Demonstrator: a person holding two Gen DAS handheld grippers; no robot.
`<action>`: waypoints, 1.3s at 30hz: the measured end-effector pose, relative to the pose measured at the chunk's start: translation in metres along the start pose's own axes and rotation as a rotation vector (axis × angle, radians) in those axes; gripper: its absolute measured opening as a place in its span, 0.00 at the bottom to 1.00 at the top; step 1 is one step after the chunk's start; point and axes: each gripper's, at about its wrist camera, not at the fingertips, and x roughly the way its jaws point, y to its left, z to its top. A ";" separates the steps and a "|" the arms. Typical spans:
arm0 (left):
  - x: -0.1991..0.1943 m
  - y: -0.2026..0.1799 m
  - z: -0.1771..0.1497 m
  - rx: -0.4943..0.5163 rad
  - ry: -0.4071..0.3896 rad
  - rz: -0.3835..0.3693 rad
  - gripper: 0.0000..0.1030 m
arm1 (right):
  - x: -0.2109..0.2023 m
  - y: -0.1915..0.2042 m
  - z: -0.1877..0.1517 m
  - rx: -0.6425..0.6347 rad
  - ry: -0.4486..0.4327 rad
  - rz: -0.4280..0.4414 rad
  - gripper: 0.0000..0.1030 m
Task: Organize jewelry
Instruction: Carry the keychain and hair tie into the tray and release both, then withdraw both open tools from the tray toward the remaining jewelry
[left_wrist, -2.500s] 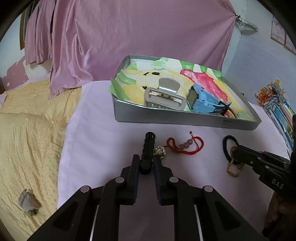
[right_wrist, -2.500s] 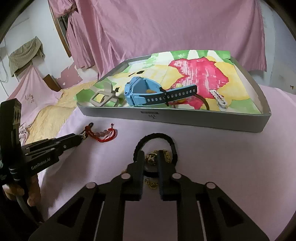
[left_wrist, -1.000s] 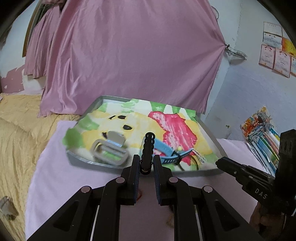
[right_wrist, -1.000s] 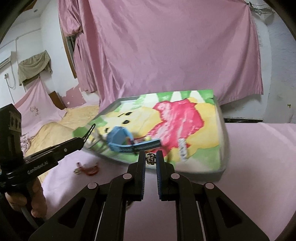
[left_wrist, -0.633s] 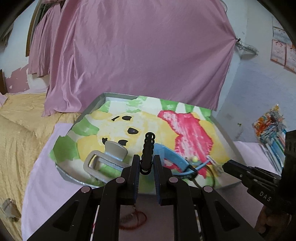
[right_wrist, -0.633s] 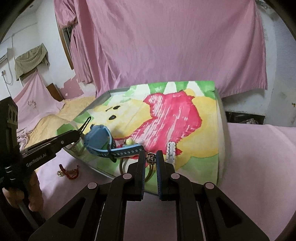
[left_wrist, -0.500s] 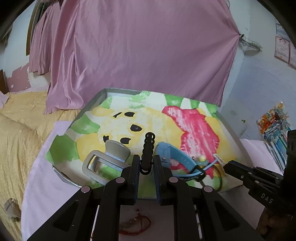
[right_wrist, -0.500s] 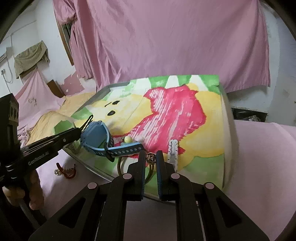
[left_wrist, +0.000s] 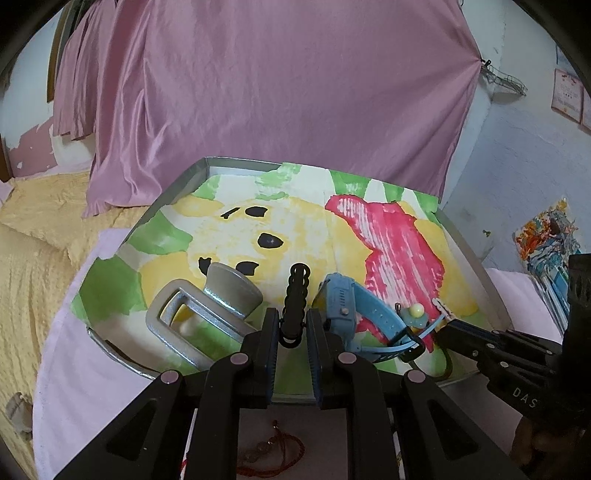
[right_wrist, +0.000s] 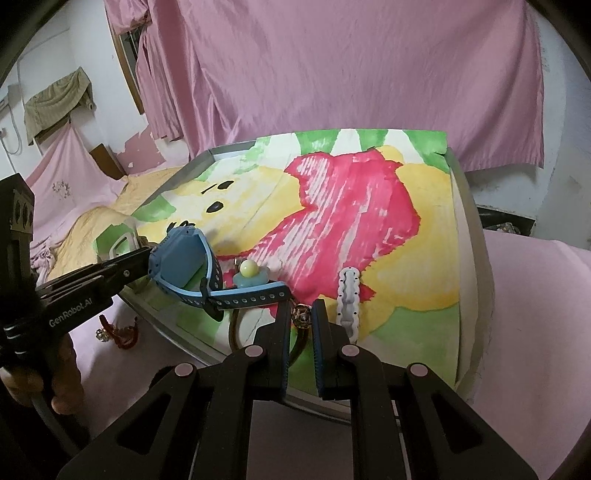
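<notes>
With my left gripper (left_wrist: 291, 328) pinching the wavy black hair clip (left_wrist: 295, 295) and my right gripper (right_wrist: 301, 317) nipping the gold chain with its black hair tie (right_wrist: 302, 314), both fingers narrow over the grey metal tray (left_wrist: 184, 181), I aim for bare paper beyond the blue watch (left_wrist: 354, 310), clearing the near rim.

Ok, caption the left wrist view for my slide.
Left gripper holds a black hair clip over the tray, between the silver claw clip and blue watch.
</notes>
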 end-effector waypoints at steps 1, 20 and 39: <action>0.000 0.000 0.000 0.000 0.000 0.001 0.14 | -0.002 0.000 -0.001 0.005 -0.004 -0.004 0.12; -0.043 -0.002 -0.010 0.010 -0.094 -0.039 0.53 | -0.068 0.012 -0.019 0.038 -0.233 -0.100 0.46; -0.133 0.021 -0.054 0.018 -0.374 0.039 0.99 | -0.144 0.054 -0.072 -0.002 -0.532 -0.179 0.97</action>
